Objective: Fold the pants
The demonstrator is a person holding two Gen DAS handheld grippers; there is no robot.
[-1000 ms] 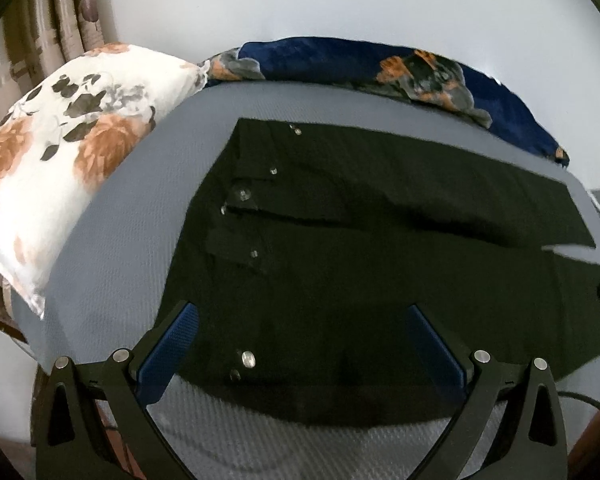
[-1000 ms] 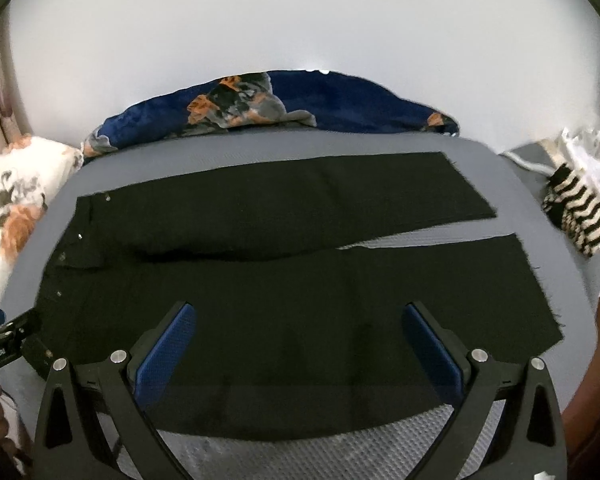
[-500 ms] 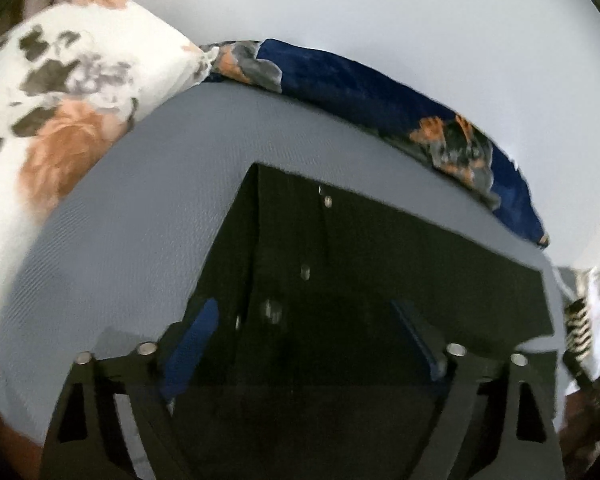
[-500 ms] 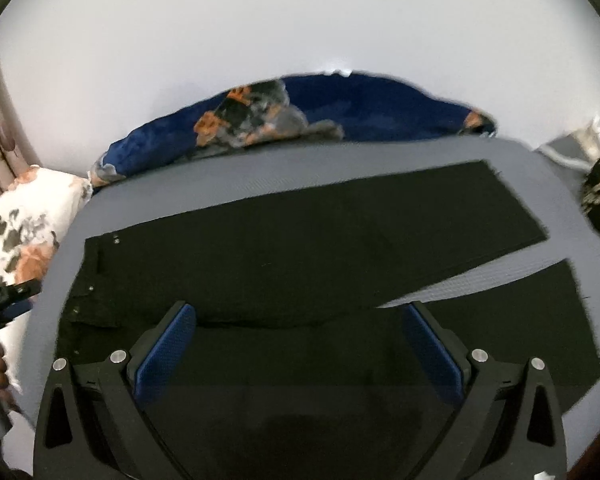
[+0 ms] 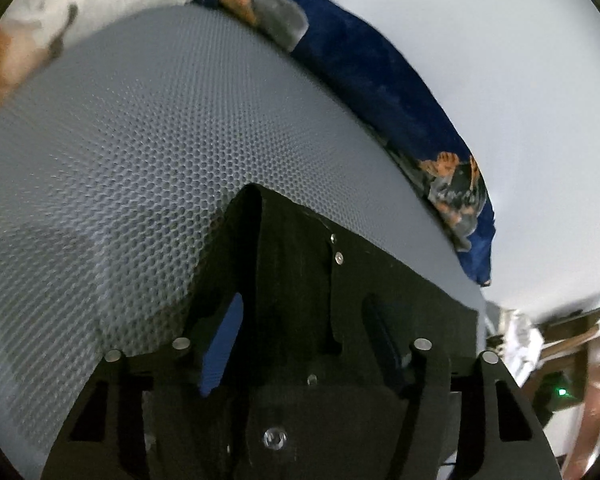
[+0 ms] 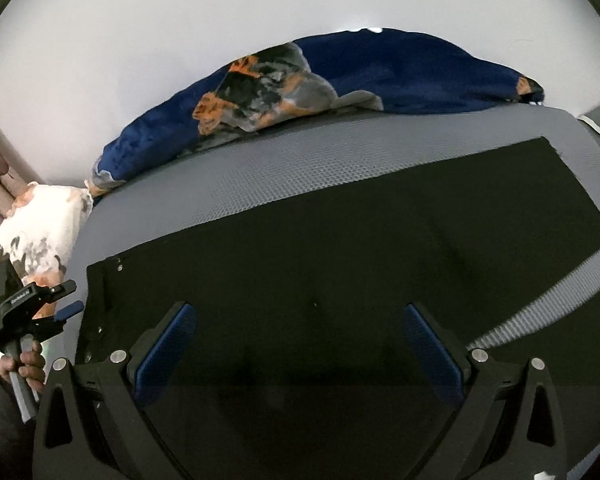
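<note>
- The black pants (image 6: 340, 272) lie flat on a grey bed cover (image 6: 300, 164) with a tiny honeycomb pattern.
- The waist end is on the left and the two legs reach out to the right, with a grey strip of cover showing between them at the right.
- The left gripper (image 5: 304, 340) is down at the waist corner of the pants (image 5: 300, 280).
- Its jaws are about half open and have just been closing.
- The waistband cloth with its little silver studs sits between the two fingers.
- I cannot tell if the blue pads (image 5: 224, 344) are pressing on the cloth yet.
- In the right wrist view, the left gripper (image 6: 66, 312) shows at the far left, with a hand (image 6: 22, 364) around its handle.
- The right gripper (image 6: 300, 344) hangs over the near side of the pants, about the middle.
- Its jaws are wide open, and nothing is in them.
- A dark blue blanket (image 6: 380, 72) with orange flowers lies along the far edge of the bed.
- A white flowery pillow (image 6: 36, 236) sits at the left end of the bed.
- A plain pale wall (image 6: 260, 8) is behind the bed.
</note>
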